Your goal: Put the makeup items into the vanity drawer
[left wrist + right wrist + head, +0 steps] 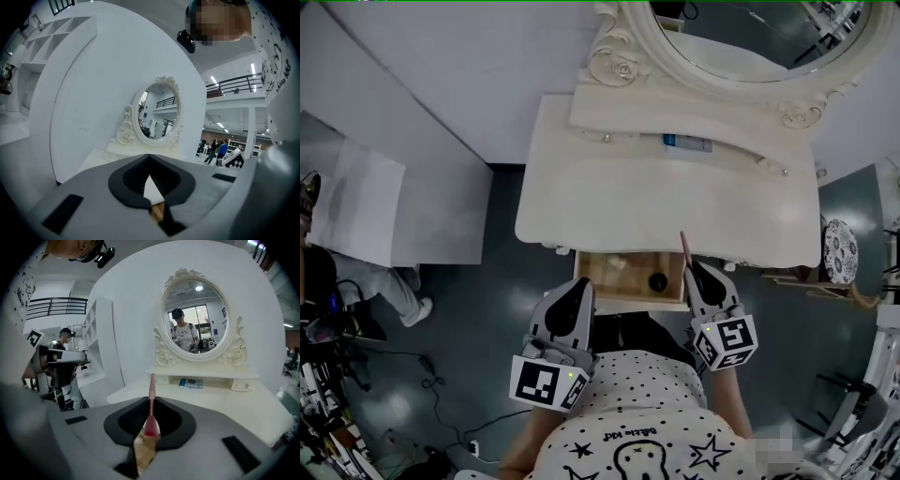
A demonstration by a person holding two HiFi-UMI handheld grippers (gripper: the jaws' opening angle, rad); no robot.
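The white vanity [666,206] has its wooden drawer [623,279] pulled open under the front edge. Inside lie a small black round item [657,281] and a pale item [615,264]. My right gripper [692,270] hovers at the drawer's right end, shut on a thin pink makeup stick [682,246] that points toward the tabletop. In the right gripper view the stick [151,399] rises from between the jaws of the right gripper [152,427]. My left gripper [581,287] sits just in front of the drawer's left end, its jaws shut with nothing in them [149,157]. A blue item [686,142] rests on the back shelf.
An oval mirror [750,28] in a carved frame stands behind the shelf. A patterned round stool [839,250] is to the right of the vanity. A white panel [356,202], someone's leg and cables lie on the dark floor at the left.
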